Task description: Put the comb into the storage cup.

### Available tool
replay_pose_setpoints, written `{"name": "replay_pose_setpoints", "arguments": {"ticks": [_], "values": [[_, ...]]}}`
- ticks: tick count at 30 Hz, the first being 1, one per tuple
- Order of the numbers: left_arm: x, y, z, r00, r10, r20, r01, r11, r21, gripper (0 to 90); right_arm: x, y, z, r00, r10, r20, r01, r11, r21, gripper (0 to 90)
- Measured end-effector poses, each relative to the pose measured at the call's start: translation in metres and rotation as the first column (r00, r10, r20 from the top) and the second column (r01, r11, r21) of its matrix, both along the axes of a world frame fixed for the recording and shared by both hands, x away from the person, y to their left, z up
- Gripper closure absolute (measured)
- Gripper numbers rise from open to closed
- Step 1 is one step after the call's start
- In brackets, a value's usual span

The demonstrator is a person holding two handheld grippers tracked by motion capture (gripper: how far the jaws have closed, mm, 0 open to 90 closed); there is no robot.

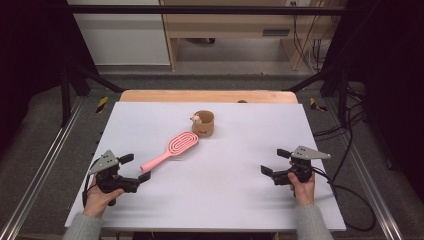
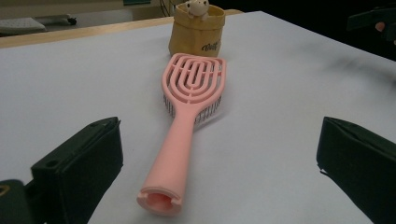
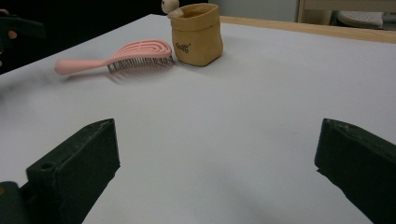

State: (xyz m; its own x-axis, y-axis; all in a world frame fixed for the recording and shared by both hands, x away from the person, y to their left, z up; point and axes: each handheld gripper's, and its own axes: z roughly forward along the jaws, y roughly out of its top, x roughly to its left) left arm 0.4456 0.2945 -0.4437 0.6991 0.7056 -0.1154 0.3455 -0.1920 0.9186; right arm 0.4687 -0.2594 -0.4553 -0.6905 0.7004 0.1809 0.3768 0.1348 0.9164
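A pink hairbrush [image 1: 171, 149] lies bristles down on the white table [image 1: 225, 190], its handle end towards the left gripper. Beyond its head stands a small tan pouch [image 1: 204, 123] with a little toy animal [image 1: 195, 118] peeking over the rim. My left gripper [image 1: 135, 167] rests at the table's front left, open, jaws wide apart with the brush handle [image 2: 175, 161] lying just ahead between them, untouched. My right gripper [image 1: 275, 162] sits at the front right, open and empty, aimed across the table at the pouch [image 3: 196, 33] and brush [image 3: 122, 57].
A wooden strip [image 1: 207, 96] edges the table's far side. Metal rails [image 1: 45, 165] run along both sides, and cables [image 1: 350, 195] trail off at the right. A wooden cabinet [image 1: 235, 30] stands on the floor beyond.
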Motion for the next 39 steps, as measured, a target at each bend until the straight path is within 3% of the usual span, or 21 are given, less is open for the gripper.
{"name": "replay_pose_setpoints", "arguments": {"ticks": [14,39], "values": [[0.001,-0.004,0.002,0.9999,-0.007,-0.010,0.007,0.9999,0.011,0.2,0.000,-0.001,0.001,1.0000,-0.001,0.001,0.001,1.000,-0.002,0.2],[0.009,-0.009,0.019,0.9996,-0.025,-0.013,0.026,0.9989,0.039,0.0,0.000,-0.001,0.001,1.0000,0.004,0.005,-0.004,1.000,-0.018,0.2]]}}
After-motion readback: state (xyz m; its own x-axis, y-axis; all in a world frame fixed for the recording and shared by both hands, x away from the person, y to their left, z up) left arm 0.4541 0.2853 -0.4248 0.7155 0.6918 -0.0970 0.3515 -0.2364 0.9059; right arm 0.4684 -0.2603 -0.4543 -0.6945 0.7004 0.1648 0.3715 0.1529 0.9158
